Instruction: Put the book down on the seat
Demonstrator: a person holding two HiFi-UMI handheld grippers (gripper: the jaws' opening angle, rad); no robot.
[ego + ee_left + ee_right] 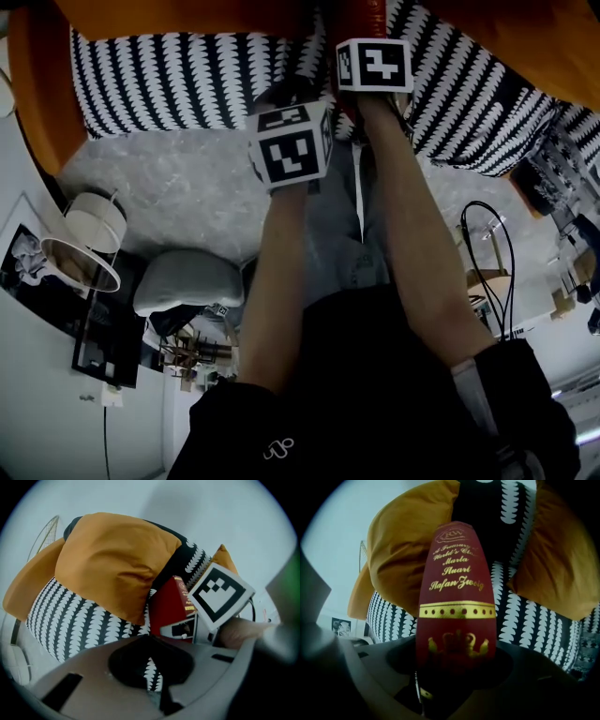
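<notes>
Right gripper view puts the right gripper nearest. Its jaws are clamped on the lower end of the red book, which rises toward 12 o'clock with its spine facing the camera. Behind the book lies the seat, covered in black cloth with rows of white leaf shapes. Farther back, orange cushions lean at 10 and 2 o'clock, with a pale wall beyond. In the head view the left gripper sits just beside the right one, at about 8 o'clock of it. Its jaws meet at the tips and hold nothing; only seat cloth shows through the slit between them.

The book appears to be held over the seat's front part, though no view settles whether its far end touches the cloth. The step in hand is judged to be the carry-in before the set-down. The next move likely calls for tipping the book flat and lowering it onto bare patterned cloth short of the cushions. The jaws should ease apart only once the seat bears its weight.

Gold script on the spine reads "A Treasury of World's Cl…", the last word unclear, then "Maria Stuart" and "Stefan Zweig". Below that are a dotted gold band and a crown emblem.
</notes>
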